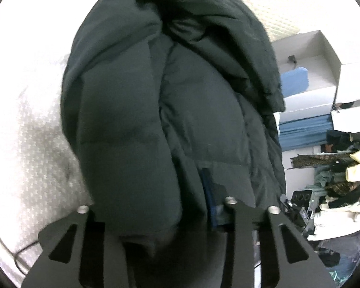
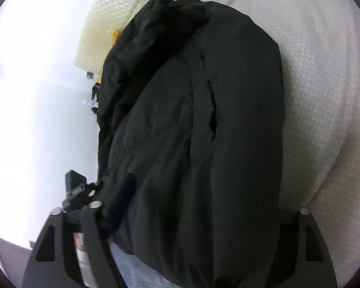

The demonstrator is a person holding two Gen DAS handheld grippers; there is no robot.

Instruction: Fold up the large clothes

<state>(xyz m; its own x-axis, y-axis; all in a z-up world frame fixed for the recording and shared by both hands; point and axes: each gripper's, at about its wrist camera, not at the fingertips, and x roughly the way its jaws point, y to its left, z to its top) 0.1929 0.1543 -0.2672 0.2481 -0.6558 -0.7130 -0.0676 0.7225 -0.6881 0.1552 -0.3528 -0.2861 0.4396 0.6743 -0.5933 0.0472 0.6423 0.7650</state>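
A dark, puffy jacket (image 1: 136, 110) lies folded in a long bundle on a white textured bed cover (image 1: 33, 144). In the left wrist view its near end bulges between the fingers of my left gripper (image 1: 165, 216), and the padding fills the gap and touches both. A dark blue strip (image 1: 210, 199) on the jacket sits beside the right finger. In the right wrist view the same jacket (image 2: 228, 120) fills the whole gap of my right gripper (image 2: 187, 216), pressed against both fingers. The inner pads are hidden by fabric in both views.
Open white boxes (image 1: 324, 55) holding blue cloth (image 1: 297, 76) stand to the right, with a heap of mixed clothes (image 1: 340, 182) below them. A cream textured pad (image 2: 108, 28) and a white wall (image 2: 36, 96) lie beyond the jacket. Light jeans (image 2: 129, 266) show under the right gripper.
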